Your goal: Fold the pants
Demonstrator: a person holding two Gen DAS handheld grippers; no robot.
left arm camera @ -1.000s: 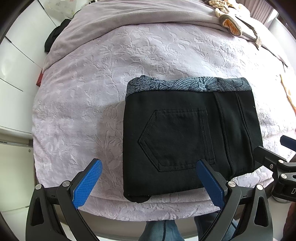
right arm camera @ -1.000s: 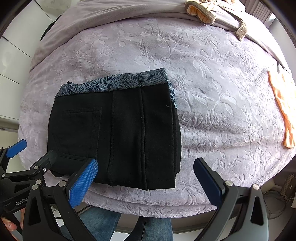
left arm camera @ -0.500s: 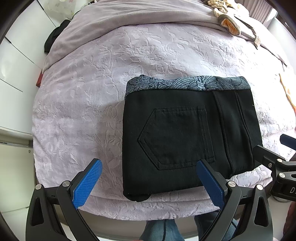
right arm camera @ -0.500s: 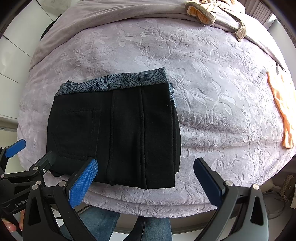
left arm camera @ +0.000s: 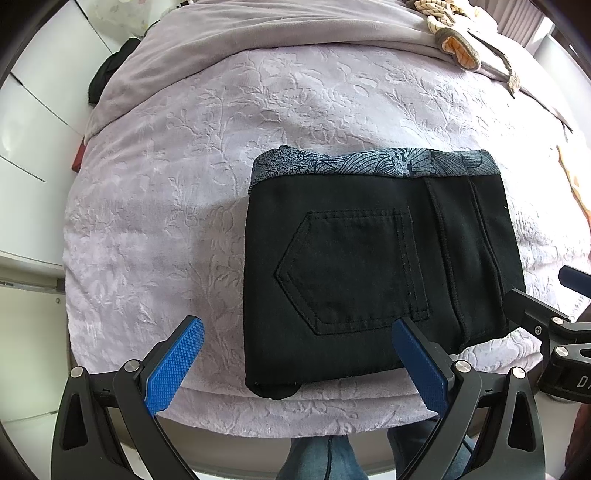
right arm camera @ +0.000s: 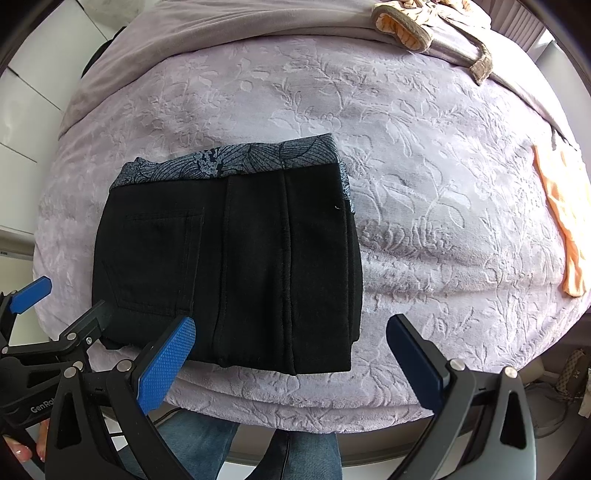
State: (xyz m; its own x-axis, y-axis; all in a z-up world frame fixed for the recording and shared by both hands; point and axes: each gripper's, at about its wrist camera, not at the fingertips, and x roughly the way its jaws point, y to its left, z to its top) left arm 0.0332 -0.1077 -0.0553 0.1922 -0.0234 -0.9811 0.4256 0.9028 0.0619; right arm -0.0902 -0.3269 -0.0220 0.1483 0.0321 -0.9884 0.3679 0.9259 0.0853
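Black pants [left arm camera: 369, 258] lie folded into a compact rectangle on the lilac embossed bedspread [left arm camera: 166, 221], back pocket up, with a grey patterned lining strip [left arm camera: 369, 164] along the far edge. They also show in the right wrist view [right arm camera: 229, 266]. My left gripper [left arm camera: 295, 365] is open and empty, held above the near edge of the pants. My right gripper [right arm camera: 291, 358] is open and empty, above the pants' near right corner. Each gripper shows at the edge of the other's view.
A beige and orange garment [right arm camera: 406, 26] lies at the far end of the bed. An orange cloth [right arm camera: 565, 221] lies at the right edge. White cabinets [left arm camera: 29, 129] stand to the left. The person's jeans-clad legs [right arm camera: 303, 454] are below the bed's near edge.
Almost nothing has changed. Both grippers stay open and have drifted back very slightly; the pants lie still.
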